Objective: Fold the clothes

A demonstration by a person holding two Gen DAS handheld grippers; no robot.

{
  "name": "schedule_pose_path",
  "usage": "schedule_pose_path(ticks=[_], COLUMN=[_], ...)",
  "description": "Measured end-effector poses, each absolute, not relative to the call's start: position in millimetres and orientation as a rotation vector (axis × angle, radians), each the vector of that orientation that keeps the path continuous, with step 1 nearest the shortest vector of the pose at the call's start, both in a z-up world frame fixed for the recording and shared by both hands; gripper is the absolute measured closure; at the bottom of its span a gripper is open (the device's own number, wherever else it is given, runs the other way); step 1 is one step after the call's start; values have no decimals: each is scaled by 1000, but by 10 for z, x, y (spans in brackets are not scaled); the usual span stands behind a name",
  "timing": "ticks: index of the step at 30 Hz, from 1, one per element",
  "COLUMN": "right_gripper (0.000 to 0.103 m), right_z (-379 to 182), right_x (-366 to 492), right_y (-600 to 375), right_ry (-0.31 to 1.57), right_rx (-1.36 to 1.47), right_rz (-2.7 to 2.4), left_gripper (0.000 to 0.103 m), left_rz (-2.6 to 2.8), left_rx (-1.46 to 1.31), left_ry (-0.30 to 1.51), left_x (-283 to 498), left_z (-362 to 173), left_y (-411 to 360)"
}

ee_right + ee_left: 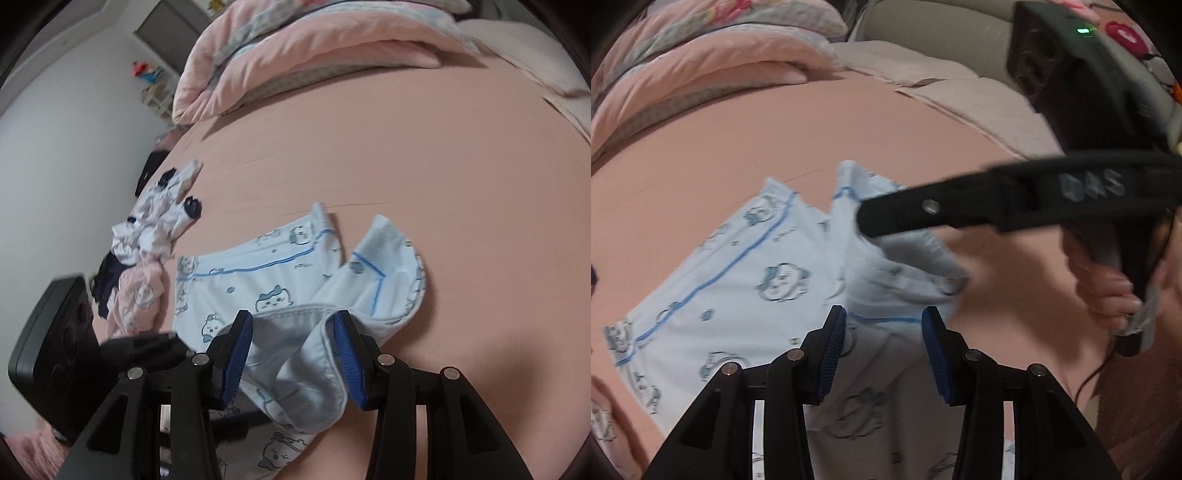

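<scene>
Pajama garment [258, 280] flat on pink bed [424, 155], both hand-held grippers [884, 325] [293, 328] agape over its edge

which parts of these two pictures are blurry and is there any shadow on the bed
Left wrist view: the right gripper and the lifted edge of the blue garment are motion-smeared. Right wrist view: the left gripper is blurred; a soft shadow falls on the pink sheet.

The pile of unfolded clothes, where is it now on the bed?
In the right wrist view the pile of unfolded clothes lies at the left edge of the pink bed sheet, just left of the light blue printed garment, below the folded pink quilt.
</scene>
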State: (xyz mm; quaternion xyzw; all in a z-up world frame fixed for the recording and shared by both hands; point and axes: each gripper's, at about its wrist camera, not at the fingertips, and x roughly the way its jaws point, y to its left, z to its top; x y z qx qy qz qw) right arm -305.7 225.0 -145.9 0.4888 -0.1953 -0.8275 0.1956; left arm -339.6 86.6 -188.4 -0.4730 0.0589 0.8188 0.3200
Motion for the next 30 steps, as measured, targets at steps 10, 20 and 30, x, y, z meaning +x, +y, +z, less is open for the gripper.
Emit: schedule_pose_path(ticks=[10,20,30], right_gripper=[58,58,58], right_z=[-1142,-1206,-1741], right_x=[-2909,-3281,-3681], right_y=[2491,1948,1339], right_ry=[-546,-211,215], right_rx=[1266,1313,1471], right_rz=[-2503,-2496,-2479], left_gripper=[99,99,95], left_rz=[2330,2558,2572], left_rx=[-1203,-1248,-1583], left_ry=[90,-214,-173], left_x=[-3372,-3550,-3735], left_z=[-1617,-1392,-2040], left_y=[540,-558,-880])
